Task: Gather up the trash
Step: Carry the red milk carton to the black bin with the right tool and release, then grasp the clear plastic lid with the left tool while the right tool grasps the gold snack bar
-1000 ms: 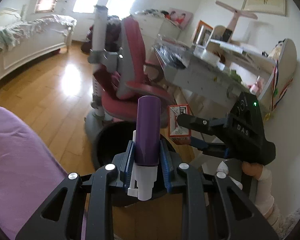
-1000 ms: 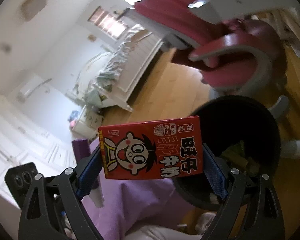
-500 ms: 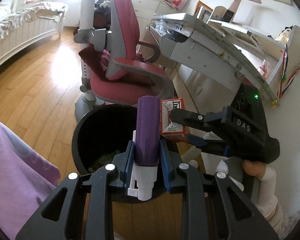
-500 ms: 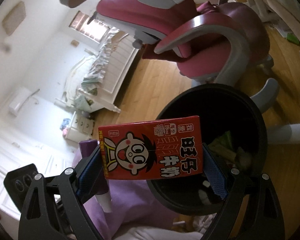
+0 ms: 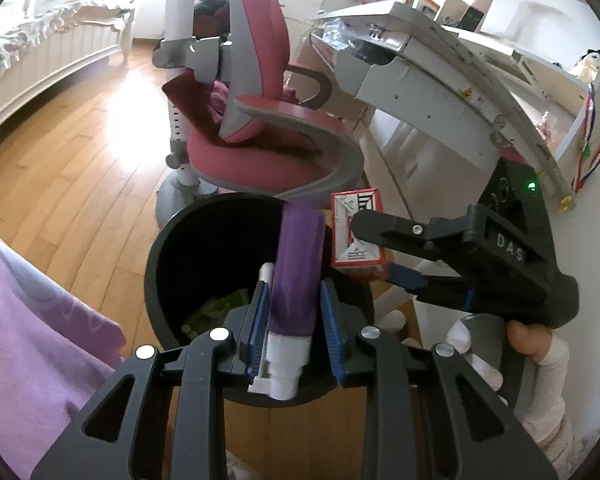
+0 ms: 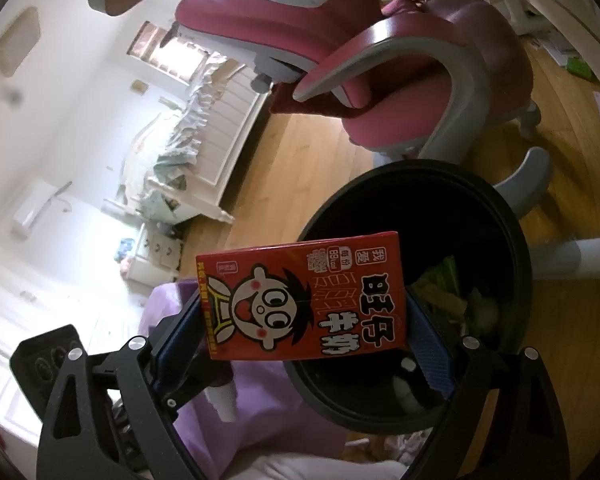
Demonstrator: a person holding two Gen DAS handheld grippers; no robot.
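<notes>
The room is a bedroom with a glossy wood-plank floor [image 5: 72, 168], white walls, and a white slatted bed [image 5: 40, 64] with ruffled bedding along the far side. A pink padded chair [image 5: 260, 128] with a grey moulded frame stands beside a tilted grey surface [image 5: 432, 76]; purple fabric [image 5: 32, 344] fills the lower left of the left wrist view. A round black bin [image 5: 168, 264] with smooth plastic walls stands on the floor in front of the chair; green and pale scraps lie at its bottom. The left tongs [image 5: 292, 316] are above the bin mouth with a purple cylindrical tube [image 5: 298, 264], white-capped, between the blue ribbed pads; the jaws are opening and gaps show on both sides of the tube. The right tongs [image 6: 304, 320] are spread wide and clamped on the ends of a red rectangular carton [image 6: 304, 300], printed with a cartoon face, over the near rim of the bin.
</notes>
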